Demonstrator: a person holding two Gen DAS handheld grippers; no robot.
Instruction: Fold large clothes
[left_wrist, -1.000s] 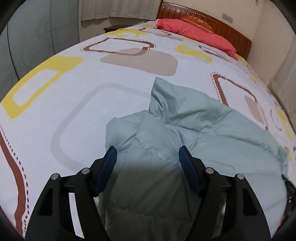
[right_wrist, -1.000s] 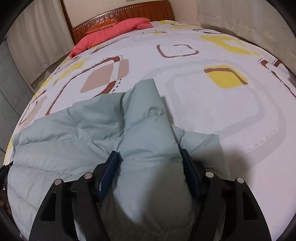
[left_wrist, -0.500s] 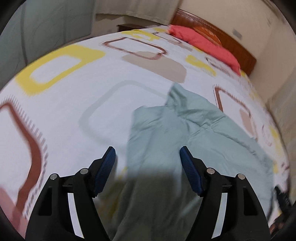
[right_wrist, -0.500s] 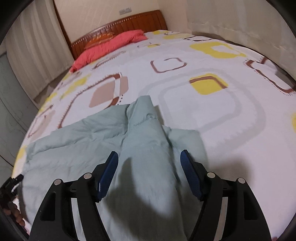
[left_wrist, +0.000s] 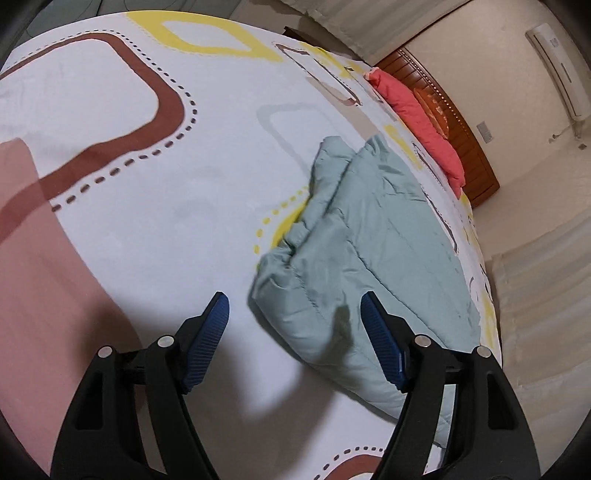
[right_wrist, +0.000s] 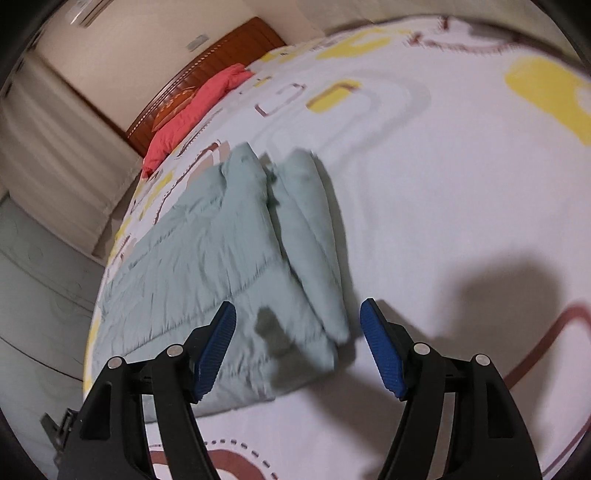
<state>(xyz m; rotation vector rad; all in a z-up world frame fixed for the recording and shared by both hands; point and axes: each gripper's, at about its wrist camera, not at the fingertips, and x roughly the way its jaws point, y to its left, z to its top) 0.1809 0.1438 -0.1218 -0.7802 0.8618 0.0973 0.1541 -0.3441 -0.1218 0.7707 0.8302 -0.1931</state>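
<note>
A pale green padded jacket lies flat on the patterned bed sheet, its sleeves folded in over the body. My left gripper hovers above the jacket's near left corner. Its jaws are opening and the blue pads touch nothing. In the right wrist view the same jacket shows a folded sleeve along its right edge. My right gripper stands open over the near right corner, its pads clear of the cloth.
A red pillow and wooden headboard are at the far end of the bed. Curtains hang beside the bed, and an air conditioner is on the wall. Pale cabinet doors stand past the bed's left edge.
Both grippers have drawn back and outward from the jacket and rolled, tilting both views. The sleeve parts that were between the jaws now lie on the jacket.
</note>
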